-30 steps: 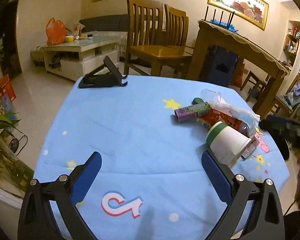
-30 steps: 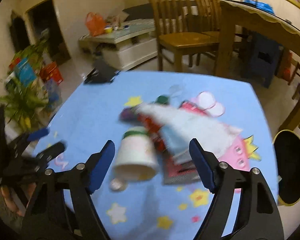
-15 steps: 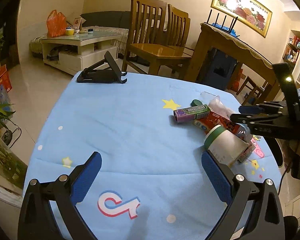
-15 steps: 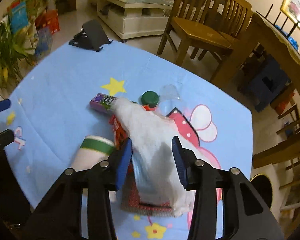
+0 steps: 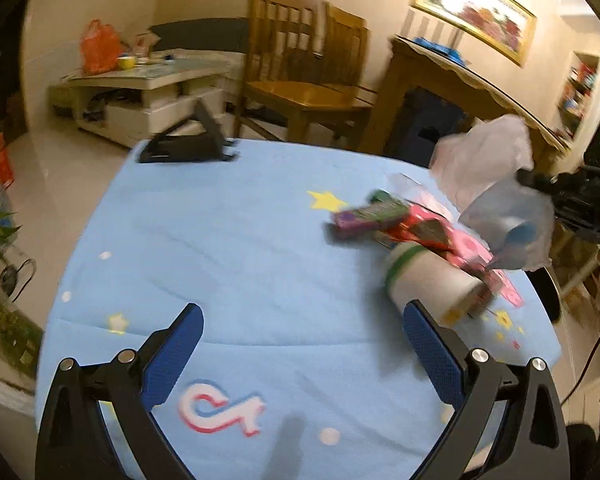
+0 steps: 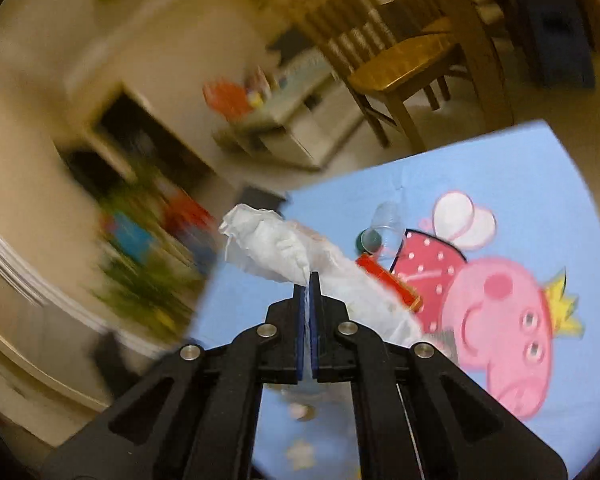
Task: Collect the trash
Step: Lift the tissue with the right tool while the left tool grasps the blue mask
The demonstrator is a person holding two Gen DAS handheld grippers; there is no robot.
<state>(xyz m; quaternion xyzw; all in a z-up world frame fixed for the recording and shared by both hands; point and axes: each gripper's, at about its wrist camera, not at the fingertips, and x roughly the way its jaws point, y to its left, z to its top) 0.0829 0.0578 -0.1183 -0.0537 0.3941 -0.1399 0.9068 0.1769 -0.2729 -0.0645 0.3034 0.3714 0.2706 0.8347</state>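
My right gripper is shut on a crumpled white tissue, lifted off the blue tablecloth. In the left wrist view the same white tissue hangs at the right, above the trash pile. That pile holds a white paper cup with a green band lying on its side, a red wrapper and a purple gum pack. My left gripper stands open low over the near part of the cloth, nothing between its fingers. A clear plastic cup and green cap lie beyond.
A black phone stand sits at the table's far left edge. Wooden chairs and a dining table stand behind. A low coffee table with an orange bag is at the back left. Plants line the left side.
My right gripper shut on the white tissue and lifted it off the pile, swinging and rolling to the side. The left gripper stayed nearly still and open.
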